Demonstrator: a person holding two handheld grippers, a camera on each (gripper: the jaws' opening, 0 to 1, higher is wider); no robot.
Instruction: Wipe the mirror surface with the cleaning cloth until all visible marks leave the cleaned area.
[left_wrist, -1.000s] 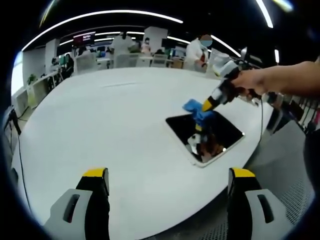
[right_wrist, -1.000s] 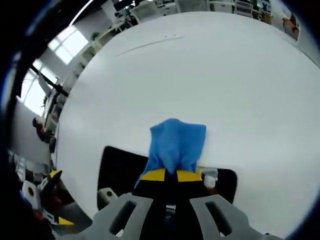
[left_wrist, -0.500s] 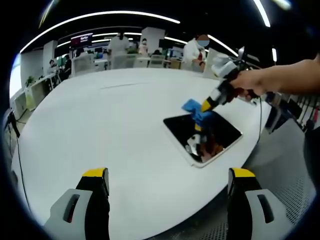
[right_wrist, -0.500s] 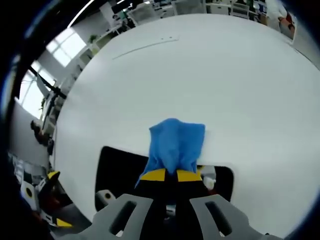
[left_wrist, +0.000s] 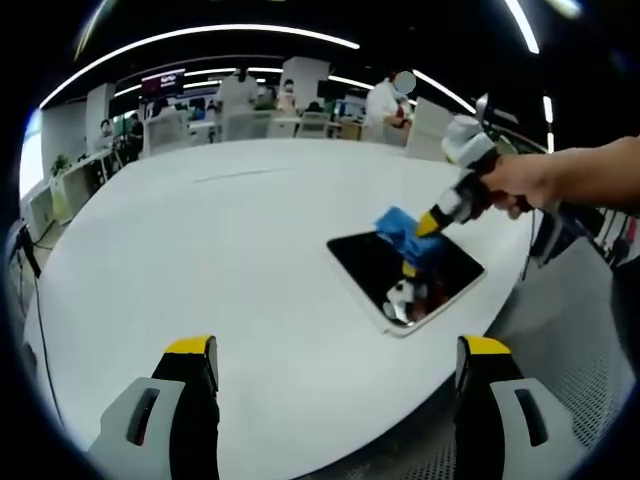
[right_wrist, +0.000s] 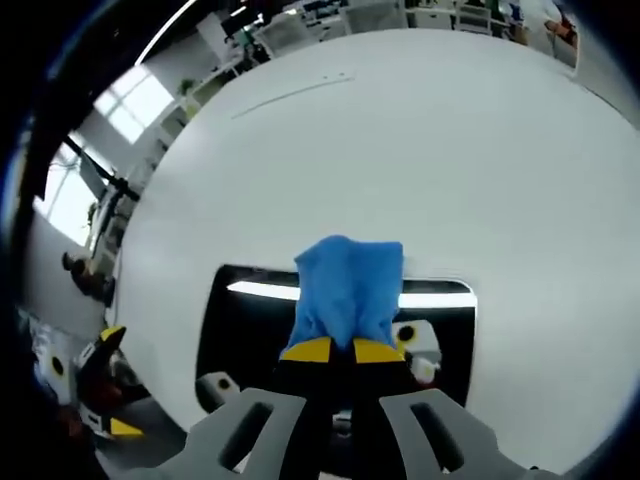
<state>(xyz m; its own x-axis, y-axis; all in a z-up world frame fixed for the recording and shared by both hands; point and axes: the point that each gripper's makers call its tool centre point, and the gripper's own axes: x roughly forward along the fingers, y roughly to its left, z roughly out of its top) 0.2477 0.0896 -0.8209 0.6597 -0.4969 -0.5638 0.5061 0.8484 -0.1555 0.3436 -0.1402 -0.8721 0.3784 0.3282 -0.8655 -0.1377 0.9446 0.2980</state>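
Left gripper view: one mirror (left_wrist: 405, 276) at 3 o'clock on the round white table (left_wrist: 200, 250), one blue cloth (left_wrist: 403, 232) on its far edge, clenched in the right gripper (left_wrist: 432, 222); left gripper (left_wrist: 338, 352) jaws released, empty; office desks, people behind. Right gripper view: right gripper (right_wrist: 333, 350) grasping one cloth (right_wrist: 347, 285) over one mirror (right_wrist: 245, 325), 6 o'clock on the table (right_wrist: 400, 150).

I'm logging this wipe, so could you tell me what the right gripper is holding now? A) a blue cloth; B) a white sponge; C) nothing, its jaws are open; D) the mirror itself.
A: the right gripper is shut on the blue cloth, which lies over the far edge of the mirror on the table.
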